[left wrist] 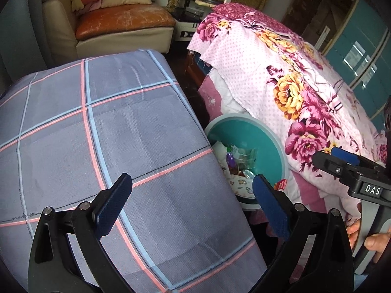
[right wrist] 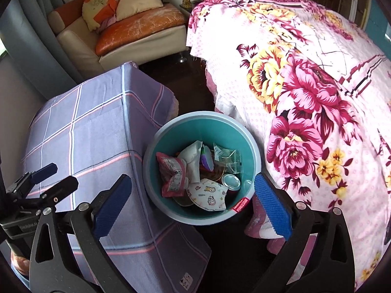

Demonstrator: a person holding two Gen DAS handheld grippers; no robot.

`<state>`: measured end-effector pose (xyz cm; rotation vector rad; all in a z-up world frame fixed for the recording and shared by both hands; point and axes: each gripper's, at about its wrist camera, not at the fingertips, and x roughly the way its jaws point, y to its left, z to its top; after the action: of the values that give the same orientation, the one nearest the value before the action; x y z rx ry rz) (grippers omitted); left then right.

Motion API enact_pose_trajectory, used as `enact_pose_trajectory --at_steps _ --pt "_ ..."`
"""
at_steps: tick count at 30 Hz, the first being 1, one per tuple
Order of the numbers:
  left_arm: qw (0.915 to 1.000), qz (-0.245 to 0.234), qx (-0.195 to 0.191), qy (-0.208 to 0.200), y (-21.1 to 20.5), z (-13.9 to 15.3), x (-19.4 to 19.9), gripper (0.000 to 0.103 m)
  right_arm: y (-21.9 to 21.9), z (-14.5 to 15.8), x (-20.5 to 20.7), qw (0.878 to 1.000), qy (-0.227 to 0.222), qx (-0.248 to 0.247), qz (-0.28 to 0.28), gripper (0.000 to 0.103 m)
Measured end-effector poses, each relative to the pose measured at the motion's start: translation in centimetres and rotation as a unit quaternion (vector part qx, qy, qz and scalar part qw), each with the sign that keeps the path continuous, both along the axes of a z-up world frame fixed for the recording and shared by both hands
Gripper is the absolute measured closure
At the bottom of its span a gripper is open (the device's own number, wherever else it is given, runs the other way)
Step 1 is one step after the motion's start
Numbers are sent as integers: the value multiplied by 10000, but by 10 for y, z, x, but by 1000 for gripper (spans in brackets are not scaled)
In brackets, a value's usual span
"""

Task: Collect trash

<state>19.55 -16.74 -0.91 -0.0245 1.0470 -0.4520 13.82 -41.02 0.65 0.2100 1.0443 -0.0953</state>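
Right wrist view: the right claw (right wrist: 190,205) is spread wide, its two blue pads at the lower left and lower right of the frame, with nothing between them. Directly beyond the gap, at frame centre, stands the teal trash bin (right wrist: 246,144), open at the top. The bin sits on the dark floor (right wrist: 185,83) between the checked tabletop (right wrist: 97,134) on the left and the bed (right wrist: 317,97) with its floral cover on the right.

Contents of the bin, all below the rim:
- a pink snack pouch (right wrist: 171,171) at the left side;
- a white crumpled wrapper (right wrist: 193,157) near the middle;
- a printed face mask (right wrist: 207,194) at the lower edge, nearest the claw;
- a metal can (right wrist: 231,182) to the right of the mask;
- a clear plastic wrapper (right wrist: 227,158) at the upper right.

A red label (right wrist: 240,205) hangs on the near rim. The trash lies apart from the pads; no item touches them.

The left claw (right wrist: 55,179) appears at the lower left of this view, over the tabletop.

Left wrist view: the left claw (left wrist: 193,207) is likewise spread, holding nothing, above the checked tabletop (left wrist: 97,122). The trash bin (left wrist: 264,141) lies to the right of centre, partly hidden by the tabletop edge. The right claw (left wrist: 334,158) enters at the right edge, with the holder's fingers (left wrist: 374,240) below it. A sofa (left wrist: 117,24) occupies the upper left.
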Motion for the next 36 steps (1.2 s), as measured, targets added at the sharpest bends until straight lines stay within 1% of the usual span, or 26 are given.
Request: enact_pose_trajectory --at_steps 5,9,18,22,28,32,36 --pt "9998 76 81 -177 7 15 -20 4 10 11 -26 9996 -183 -205 58 7" --pt "9996 122 162 -221 12 22 -36 4 15 17 -46 9991 -288 -310 86 7" --pt "9991 190 269 -280 19 25 -75 4 24 19 -86 9983 -380 -390 185 7" --pt "9989 188 337 -269 19 20 -88 4 28 16 -96 9982 -391 -377 246 7" --pt "9978 233 499 -373 20 13 -101 4 33 9 -104 9982 -396 -347 293 7" --pt "9973 258 550 -403 20 9 -105 4 35 5 -105 9981 -386 -359 305 7" --pt "9973 282 587 -347 21 4 -102 4 36 0 -103 9984 -344 -316 317 7"
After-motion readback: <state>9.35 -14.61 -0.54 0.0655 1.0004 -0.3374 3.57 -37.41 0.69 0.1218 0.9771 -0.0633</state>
